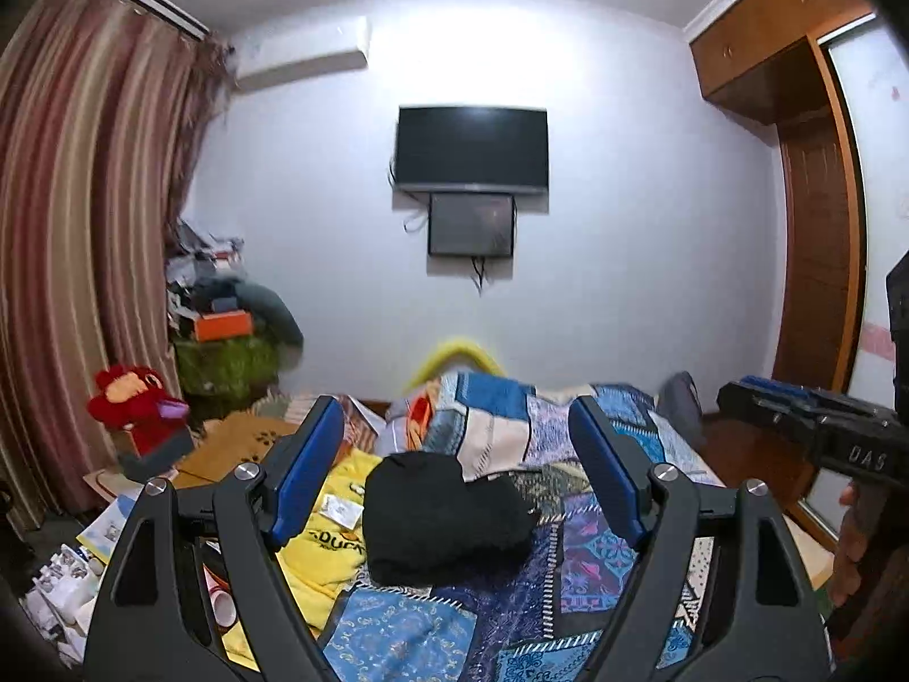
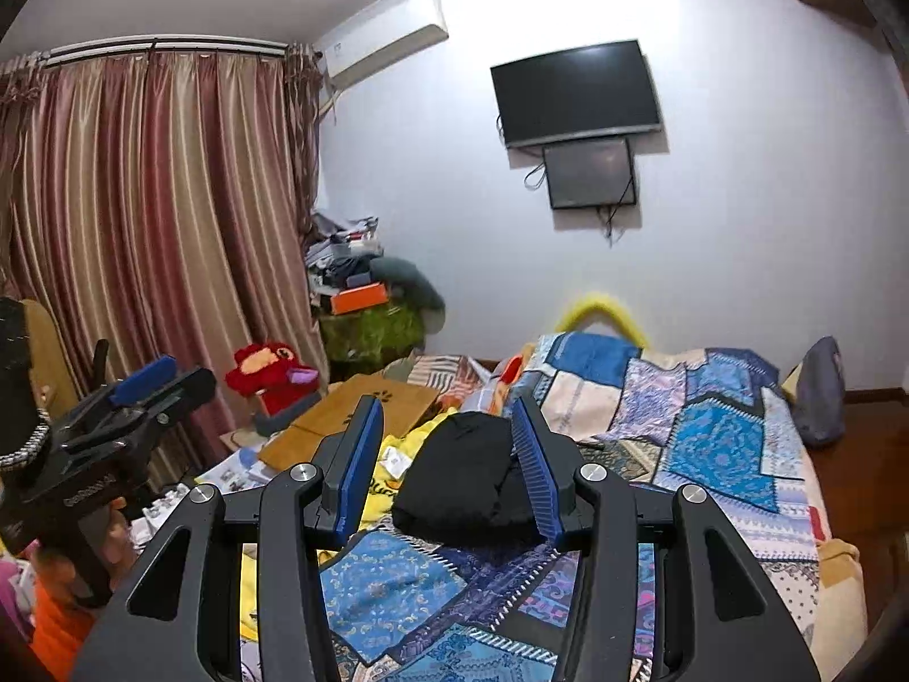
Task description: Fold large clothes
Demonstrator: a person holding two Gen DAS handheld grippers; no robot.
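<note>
Blue-padded fingers of the left gripper point(image 1: 457, 472) stand wide apart, holding nothing, held above the bed; the black garment point(image 1: 443, 517) shows between them but lies lower, on the patchwork quilt point(image 1: 591, 557), not touched. Right gripper point(image 2: 449, 466) likewise gaping and empty, its fingers spread a little less, framing the same black garment point(image 2: 471, 483) from the other side. Each tool also shows in the other's view: right gripper at the right edge of the left wrist view point(image 1: 795, 398), left gripper at the left edge of the right wrist view point(image 2: 153, 381), both seen side-on and partly cut by the frame, so their gap is hard to read from there. Garment is a bunched, rounded heap; its type cannot be made out, no sleeves or collar visible. Yellow cloth point(image 1: 329, 534) lies just beside it to the left, partly under the left finger, with a white tag and printed letters only partly legible. Quilt's near edge is hidden behind the gripper bodies. Beyond: brown board with paw prints point(image 2: 363, 409), red plush toy point(image 2: 267, 369), striped curtain point(image 2: 159, 216), wall-mounted TV point(image 1: 471, 150) with a smaller screen point(image 1: 471, 224) below it, air conditioner point(image 2: 386, 45), wooden wardrobe point(image 1: 818, 227) cut off at right.
</note>
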